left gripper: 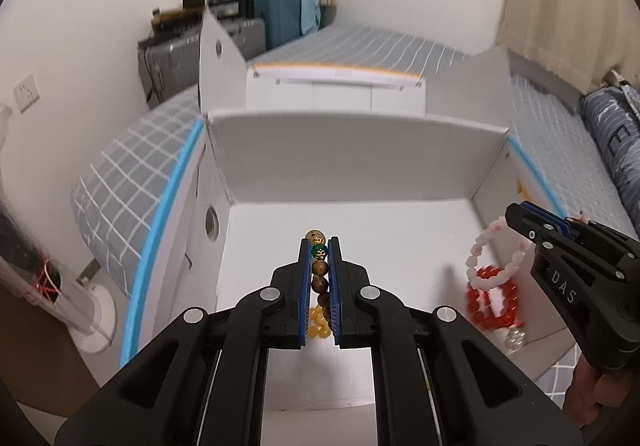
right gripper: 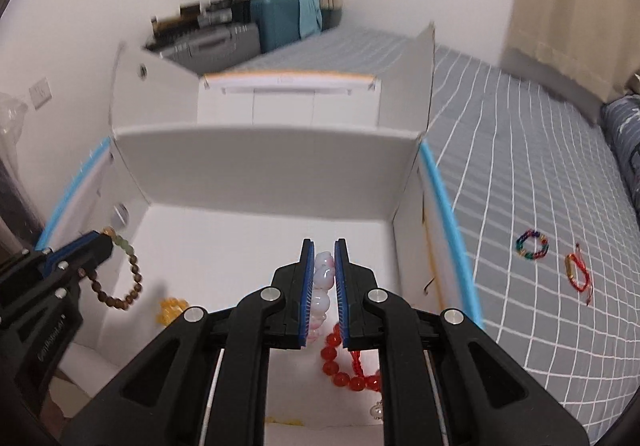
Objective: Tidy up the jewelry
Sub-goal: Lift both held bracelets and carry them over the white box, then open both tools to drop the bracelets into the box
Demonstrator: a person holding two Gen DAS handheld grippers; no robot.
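My left gripper (left gripper: 320, 244) is shut on a brown wooden bead bracelet (left gripper: 320, 270) and holds it over the open white box (left gripper: 360, 162); it also shows in the right wrist view (right gripper: 134, 282), hanging from that gripper (right gripper: 105, 242). My right gripper (right gripper: 324, 246) is shut on a pink bead bracelet (right gripper: 324, 282), seen dangling in the left wrist view (left gripper: 486, 242) above the box. A red bead bracelet (right gripper: 352, 370) and a yellow bead bracelet (right gripper: 172, 308) lie on the box floor.
The box sits on a bed with a grey checked sheet (right gripper: 540, 174). A multicoloured bracelet (right gripper: 532, 244) and a red cord bracelet (right gripper: 578, 272) lie on the sheet right of the box. A clear bead item (left gripper: 516, 340) lies by the red bracelet. Suitcases (left gripper: 276, 20) stand behind.
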